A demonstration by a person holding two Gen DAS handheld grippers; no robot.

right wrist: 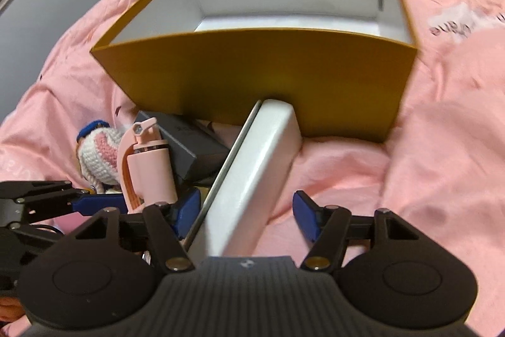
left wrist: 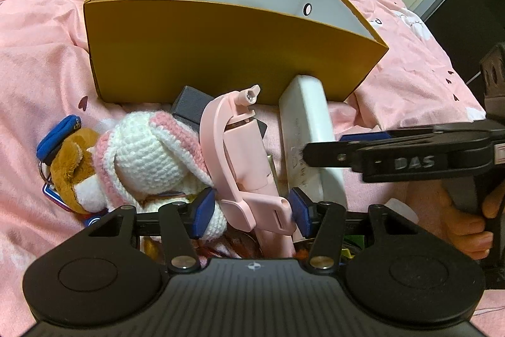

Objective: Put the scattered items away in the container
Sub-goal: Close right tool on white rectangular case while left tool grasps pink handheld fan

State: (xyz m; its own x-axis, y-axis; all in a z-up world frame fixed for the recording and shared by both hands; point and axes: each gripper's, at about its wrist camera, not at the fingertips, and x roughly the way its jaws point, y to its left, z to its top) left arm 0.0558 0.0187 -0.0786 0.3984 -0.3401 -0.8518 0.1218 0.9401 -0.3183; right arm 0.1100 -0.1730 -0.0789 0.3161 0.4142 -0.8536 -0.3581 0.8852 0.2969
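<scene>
While your left gripper (left wrist: 252,210) straddles the pink gadget (left wrist: 243,153), its jaws look to sit against it, though you can't tell if they press. Your right gripper (right wrist: 246,213) has jaws released around the white slab (right wrist: 252,172), which leans on the empty yellow box (right wrist: 268,71) on the pink bedspread (right wrist: 426,147).

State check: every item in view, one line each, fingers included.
yellow box: upright, open-topped, nothing seen inside
pink device: outside the box, between the left gripper fingers, no firm grip visible
white slab: outside, far end against the box wall, between the right gripper fingers, clear of the right one
crochet bunny: lying outside
bear plush: lying outside
dark case: outside, partly buried
</scene>
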